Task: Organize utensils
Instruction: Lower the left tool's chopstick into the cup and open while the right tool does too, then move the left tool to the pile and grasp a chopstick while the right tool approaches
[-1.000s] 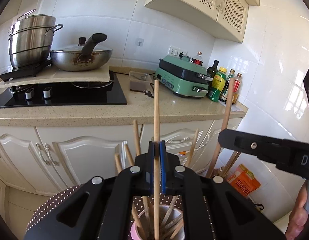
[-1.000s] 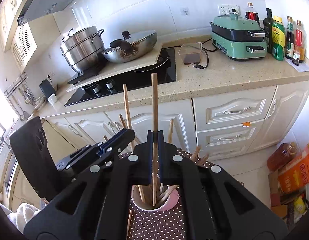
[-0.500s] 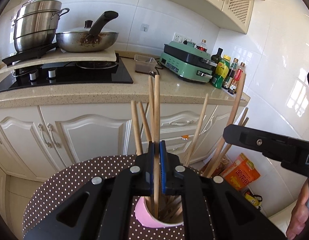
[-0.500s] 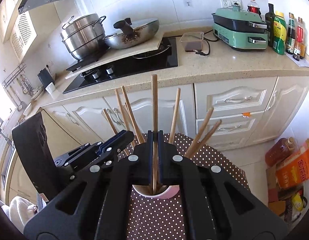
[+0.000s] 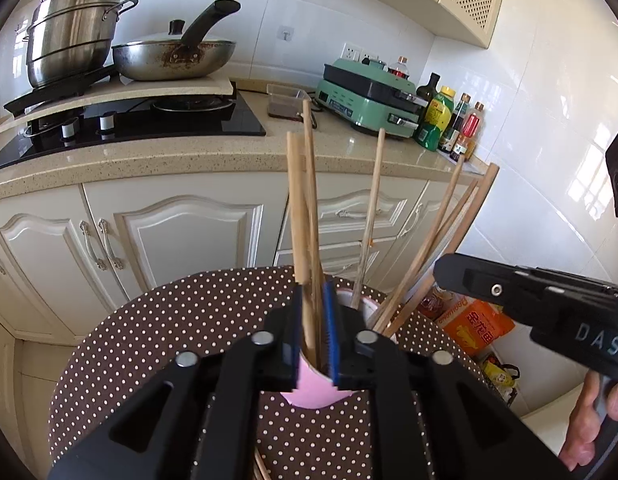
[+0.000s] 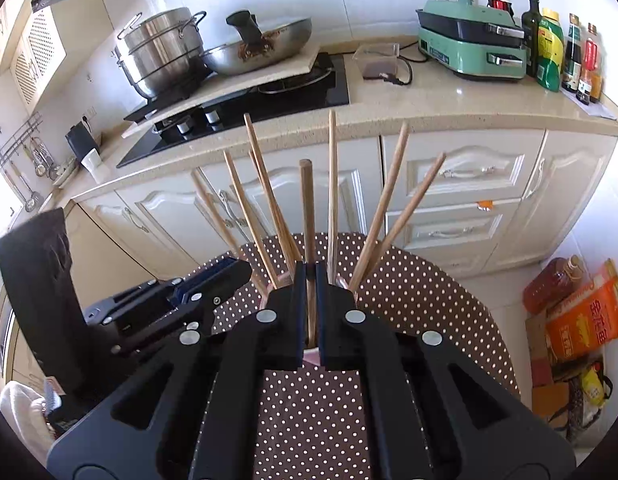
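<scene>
both grippers are hovering over the pink cup (image 5: 309, 392) of chopsticks on the dotted table (image 5: 169, 320).
left wrist view: the left gripper (image 5: 315, 336) is standing slightly apart, its jaws having just been opening, with a loose chopstick (image 5: 299, 216) leaning between them into the cup; the right gripper (image 5: 443, 274) is reaching in from the right. right wrist view: the right gripper (image 6: 309, 316) is staying clamped on a dark chopstick (image 6: 307, 208) standing upright over the cup (image 6: 311, 354), other chopsticks (image 6: 389, 200) fanning around it.

Cup (image 5: 309, 390) mostly hidden behind left gripper (image 5: 313, 328); chopstick (image 5: 299, 216) bottoms unseen inside. Hand (image 5: 601, 420) cut off at frame edge. Bottle (image 5: 471, 126) labels too small to read.
</scene>
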{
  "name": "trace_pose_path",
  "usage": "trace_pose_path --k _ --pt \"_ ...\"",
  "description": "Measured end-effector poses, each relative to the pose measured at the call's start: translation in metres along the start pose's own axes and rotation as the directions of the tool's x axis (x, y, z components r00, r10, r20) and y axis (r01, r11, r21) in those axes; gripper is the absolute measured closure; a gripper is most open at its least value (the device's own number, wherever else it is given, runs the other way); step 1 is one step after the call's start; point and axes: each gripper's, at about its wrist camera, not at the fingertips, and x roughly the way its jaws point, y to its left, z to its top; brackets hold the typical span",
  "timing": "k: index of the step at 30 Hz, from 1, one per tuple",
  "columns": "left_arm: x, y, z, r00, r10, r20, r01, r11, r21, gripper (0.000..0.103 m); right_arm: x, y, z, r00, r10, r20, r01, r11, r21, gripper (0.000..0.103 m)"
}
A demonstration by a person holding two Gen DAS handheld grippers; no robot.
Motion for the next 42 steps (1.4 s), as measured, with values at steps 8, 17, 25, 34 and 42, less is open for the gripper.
trace_pose_path --k 8,17,25,34,42 --pt "-0.012 0.004 -0.009 0.999 0.011 -0.031 -0.011 1.0 0.004 0.08 0.002 0.005 -0.011 1.0 -0.025 -0.008 0.025 0.999 0.02 0.098" --pt "-0.031 0.018 -0.013 0.998 0.04 -0.04 -0.041 0.999 -0.017 0.068 -0.007 0.01 -0.018 0.999 -0.038 -0.006 0.039 0.997 0.069 0.097" --pt "-0.045 0.027 -0.021 0.997 0.044 -0.063 -0.045 0.999 -0.022 0.06 -0.018 0.019 -0.025 0.997 -0.077 0.014 0.076 0.994 0.082 0.088" --pt "-0.049 0.039 -0.041 0.991 0.036 -0.129 -0.042 0.998 -0.044 0.059 -0.025 0.031 -0.042 0.996 -0.093 0.014 0.092 0.994 0.062 0.055" --pt "-0.033 0.051 -0.078 0.96 0.031 -0.277 -0.051 0.997 -0.065 0.059 -0.005 0.036 -0.081 0.991 -0.088 -0.1 0.095 0.994 0.059 0.055"
